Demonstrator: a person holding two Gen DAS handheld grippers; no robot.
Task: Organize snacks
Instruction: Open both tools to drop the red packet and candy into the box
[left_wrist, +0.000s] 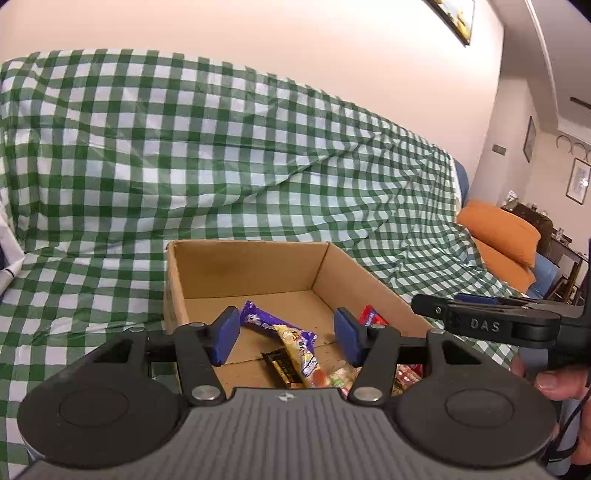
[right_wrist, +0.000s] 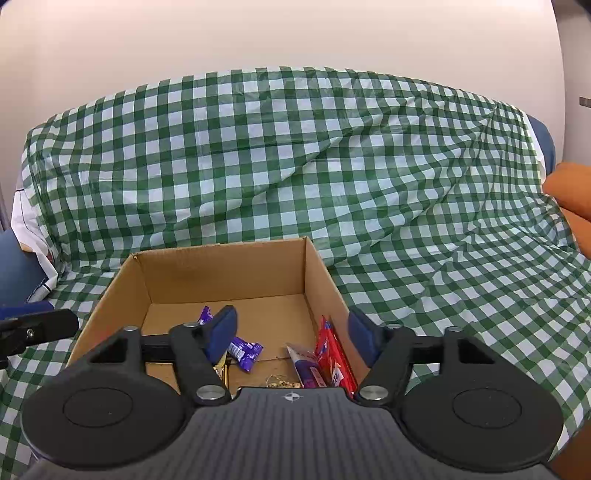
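The left gripper (left_wrist: 286, 334) and the right gripper (right_wrist: 293, 332) both hover above the cardboard box (left_wrist: 251, 269), jaws apart and holding nothing. The box rests on a green checked cloth (left_wrist: 184, 166). Inside lie a red packet (right_wrist: 334, 354), a purple wrapper (left_wrist: 266, 321), a yellow wrapper (left_wrist: 299, 350) and a dark bar (left_wrist: 282, 367).

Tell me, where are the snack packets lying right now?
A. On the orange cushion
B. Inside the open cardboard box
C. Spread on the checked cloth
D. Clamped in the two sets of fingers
B: the purple wrapper and red packet lie on the floor of the cardboard box, and both sets of fingers are open and empty.
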